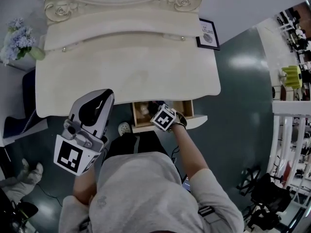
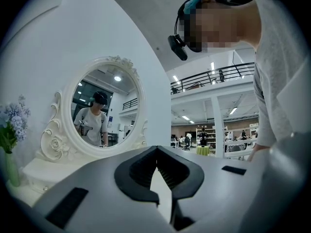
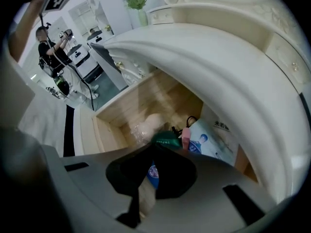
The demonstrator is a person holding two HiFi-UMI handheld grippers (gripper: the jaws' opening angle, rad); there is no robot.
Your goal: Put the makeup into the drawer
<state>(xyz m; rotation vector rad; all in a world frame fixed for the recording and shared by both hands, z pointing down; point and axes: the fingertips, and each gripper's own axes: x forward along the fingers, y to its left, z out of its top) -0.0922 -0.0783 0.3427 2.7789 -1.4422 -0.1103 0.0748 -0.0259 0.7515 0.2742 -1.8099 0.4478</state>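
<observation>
Hanging steeply nose-down over the open drawer (image 1: 137, 114), the right gripper (image 1: 164, 115) is pinching a slim makeup tube (image 3: 166, 140) between jaws that are standing almost fully together. The tube is lying along the jaws. Its pale body with a blue mark is showing in the gap between them, and its green end is poking out just past the tips, above the things in the wooden drawer (image 3: 111, 116).

Beneath it a white packet (image 3: 215, 142) with blue print is leaning against the drawer's right wall. A small pink item (image 3: 186, 139) is sitting just beside the packet, and a clear-wrapped pale bundle (image 3: 147, 125) is lying nearer the middle.

The left gripper (image 1: 100, 100) is pointing level at the front edge of the white dressing table (image 1: 126, 76), left of the drawer and well apart from it. In the left gripper view its jaws are meeting at the tips with nothing between them, and the left gripper (image 2: 156, 148) is facing the carved oval mirror (image 2: 104, 106).

Pale blue flowers (image 1: 17, 39) are standing at the table's left end, and a small framed picture (image 1: 208, 34) is sitting at its right rear corner.
</observation>
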